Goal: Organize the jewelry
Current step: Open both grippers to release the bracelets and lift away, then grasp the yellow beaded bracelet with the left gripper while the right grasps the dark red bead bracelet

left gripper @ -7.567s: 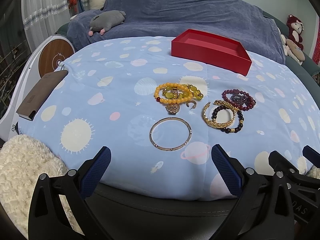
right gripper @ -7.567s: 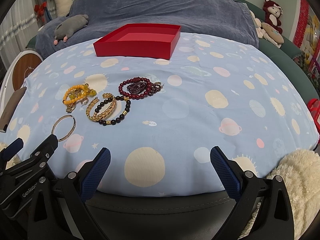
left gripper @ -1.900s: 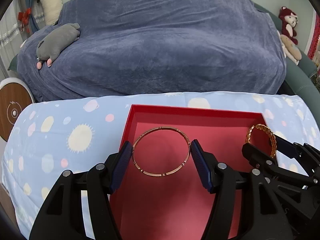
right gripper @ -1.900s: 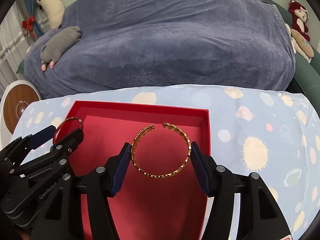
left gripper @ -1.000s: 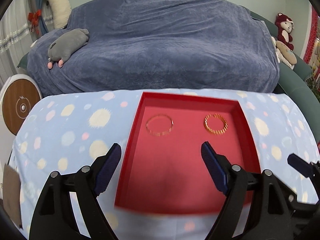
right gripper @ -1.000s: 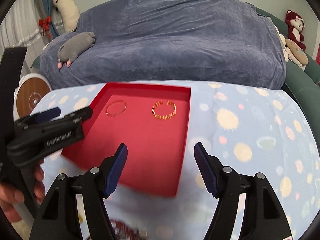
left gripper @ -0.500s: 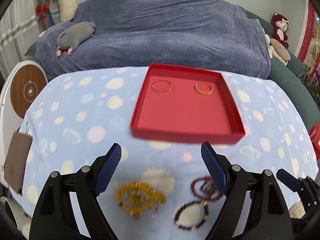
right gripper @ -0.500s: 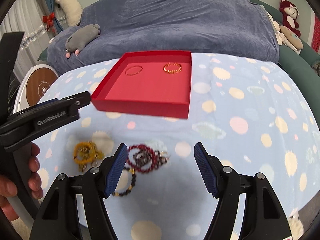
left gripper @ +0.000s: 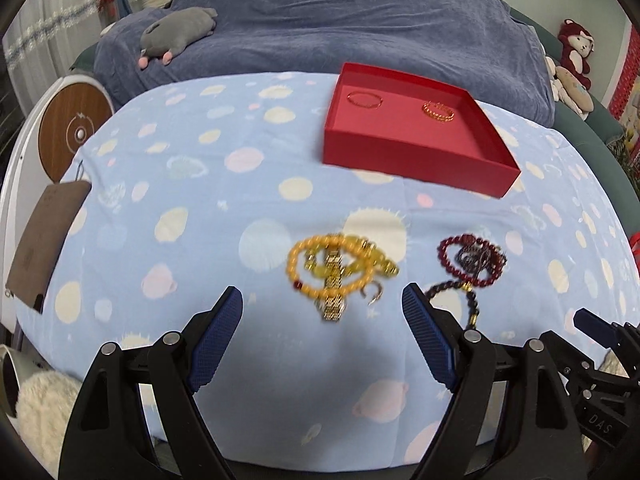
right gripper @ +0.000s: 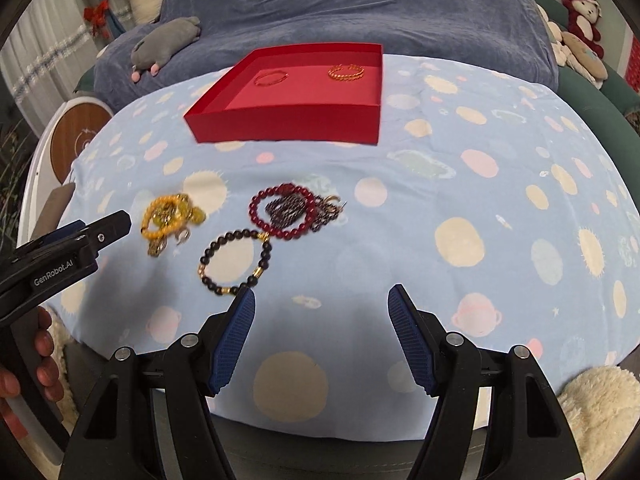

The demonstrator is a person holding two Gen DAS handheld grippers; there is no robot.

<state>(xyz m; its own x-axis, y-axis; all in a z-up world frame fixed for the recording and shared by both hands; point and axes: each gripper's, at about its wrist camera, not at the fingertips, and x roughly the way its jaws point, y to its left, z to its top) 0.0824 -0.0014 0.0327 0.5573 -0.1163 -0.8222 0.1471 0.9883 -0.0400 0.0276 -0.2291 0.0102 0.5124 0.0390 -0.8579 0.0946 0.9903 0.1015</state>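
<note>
A red tray (left gripper: 416, 160) (right gripper: 288, 120) sits at the far side of the blue cloth and holds a thin bangle (left gripper: 364, 99) (right gripper: 272, 78) and a gold chain cuff (left gripper: 439, 112) (right gripper: 346, 72). Nearer lie a yellow bead bracelet with gold pieces (left gripper: 340, 268) (right gripper: 170, 216), a dark red bead bracelet (left gripper: 472, 260) (right gripper: 284, 216) and a black bead bracelet (right gripper: 236, 262) (left gripper: 452, 294). My left gripper (left gripper: 322, 338) is open and empty, just short of the yellow bracelet. My right gripper (right gripper: 322, 332) is open and empty, near the black bracelet.
A brown card (left gripper: 44, 240) lies at the cloth's left edge. A grey plush (left gripper: 176, 32) rests on the blue-covered sofa behind. A white fluffy rug (right gripper: 596, 404) lies below the front edge. A round wooden-faced device (left gripper: 72, 132) stands at the left.
Both grippers have pulled back from the tray toward the near side. The loose bracelets now lie just ahead of the fingers. The bangle and the cuff stay in the tray.
</note>
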